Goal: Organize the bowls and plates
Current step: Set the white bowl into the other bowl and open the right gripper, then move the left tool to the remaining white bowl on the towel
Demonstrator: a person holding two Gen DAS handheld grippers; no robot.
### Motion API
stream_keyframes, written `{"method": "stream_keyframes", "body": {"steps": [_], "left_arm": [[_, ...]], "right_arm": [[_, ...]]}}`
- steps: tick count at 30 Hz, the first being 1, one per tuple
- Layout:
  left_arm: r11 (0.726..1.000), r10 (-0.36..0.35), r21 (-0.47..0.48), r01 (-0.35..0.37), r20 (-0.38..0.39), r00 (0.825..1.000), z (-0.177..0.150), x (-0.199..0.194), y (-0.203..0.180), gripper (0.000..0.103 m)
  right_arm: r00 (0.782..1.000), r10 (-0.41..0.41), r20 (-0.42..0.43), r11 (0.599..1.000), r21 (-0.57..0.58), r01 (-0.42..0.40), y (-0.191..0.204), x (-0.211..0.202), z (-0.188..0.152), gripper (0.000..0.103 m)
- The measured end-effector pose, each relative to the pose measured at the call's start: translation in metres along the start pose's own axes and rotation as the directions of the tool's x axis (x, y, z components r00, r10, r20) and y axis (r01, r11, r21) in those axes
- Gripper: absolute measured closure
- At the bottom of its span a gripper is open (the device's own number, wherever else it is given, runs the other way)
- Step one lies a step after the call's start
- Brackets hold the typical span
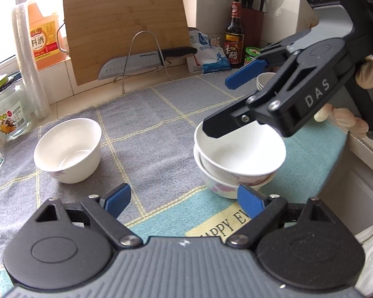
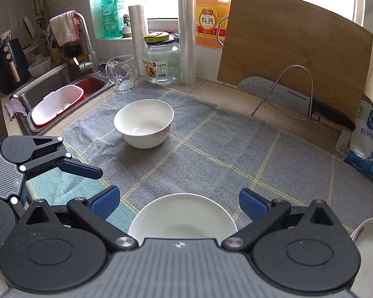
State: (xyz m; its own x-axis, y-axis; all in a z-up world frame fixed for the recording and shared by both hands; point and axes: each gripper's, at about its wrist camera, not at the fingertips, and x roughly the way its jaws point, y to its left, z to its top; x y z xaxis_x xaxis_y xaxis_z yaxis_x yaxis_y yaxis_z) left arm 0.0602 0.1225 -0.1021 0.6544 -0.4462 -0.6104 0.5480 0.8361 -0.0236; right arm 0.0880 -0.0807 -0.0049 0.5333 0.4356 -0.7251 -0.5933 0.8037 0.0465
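Bowl (image 1: 68, 150) sits alone, far left on the towel (image 1: 146, 114); the stack (image 1: 236, 161) is near right. Glazed ceramic: stiff, slick, chippable, so pinch the rim wall. Your left gripper (image 1: 186, 198) is wide open, empty, bowl ahead-left of jaws. Your right gripper (image 2: 179, 202) gapes fully above the stack, touching nothing.
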Motion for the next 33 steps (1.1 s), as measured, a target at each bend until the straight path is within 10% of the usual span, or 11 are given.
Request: {"method": "stream_keyframes", "body": {"steps": [17,33], "left_arm": [[0.964,0.216,-0.153,-0.219,-0.033,0.976,0.003,-0.005,0.139,0.011],[0.995,0.089,-0.023,-0.092,-0.118,0.989,0.048,0.059,0.182,0.012]], "right_arm": [[0.996,-0.067,0.057,0.998,0.002,0.067,0.060,0.057,0.043,0.000],[0.984,-0.166,0.065,0.985,0.064,0.162,0.097,0.125,0.046,0.000]]}}
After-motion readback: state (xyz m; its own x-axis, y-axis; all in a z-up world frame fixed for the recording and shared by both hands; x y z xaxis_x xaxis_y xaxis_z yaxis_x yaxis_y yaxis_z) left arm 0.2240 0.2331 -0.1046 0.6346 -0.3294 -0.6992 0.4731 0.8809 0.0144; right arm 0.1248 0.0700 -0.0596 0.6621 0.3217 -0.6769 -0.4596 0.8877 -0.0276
